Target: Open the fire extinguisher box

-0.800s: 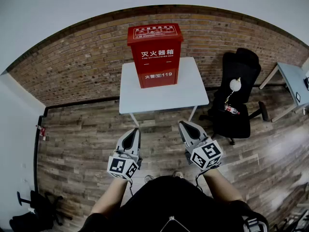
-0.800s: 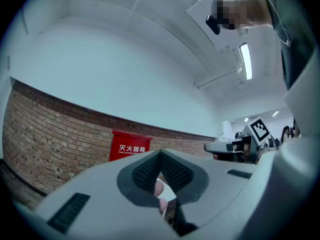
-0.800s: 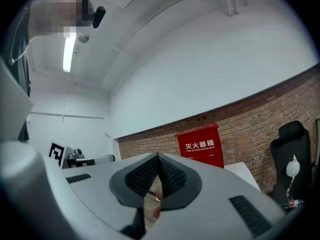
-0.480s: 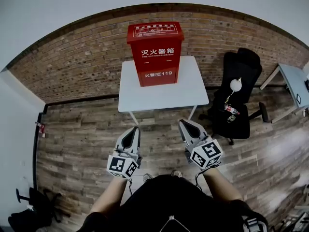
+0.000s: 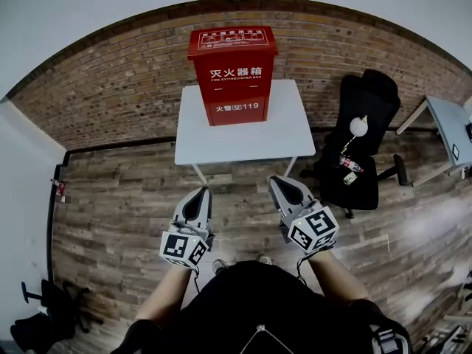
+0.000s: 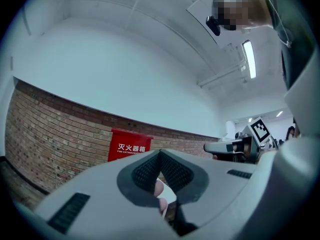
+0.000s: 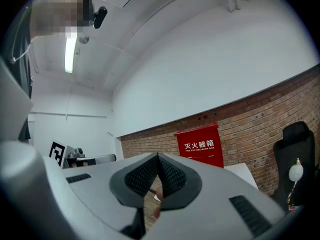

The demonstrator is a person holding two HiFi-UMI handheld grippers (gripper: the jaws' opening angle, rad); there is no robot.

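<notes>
A red fire extinguisher box (image 5: 233, 72) with white lettering stands upright and closed on a small white table (image 5: 243, 135) against the brick wall. It also shows ahead in the left gripper view (image 6: 131, 147) and in the right gripper view (image 7: 200, 145). Both grippers are held low, well short of the table, over the wood floor. My left gripper (image 5: 200, 192) is shut with nothing between its jaws. My right gripper (image 5: 283, 184) is shut and empty too, and points toward the table.
A black office chair (image 5: 363, 153) with a white lamp-like object and small items on its seat stands right of the table. A grey desk corner (image 5: 451, 127) is at the far right. Dark bags lie on the floor at bottom left (image 5: 44, 323).
The box and table have shifted slightly up and left in the head view, and both grippers sit a little farther left; their jaws stay shut.
</notes>
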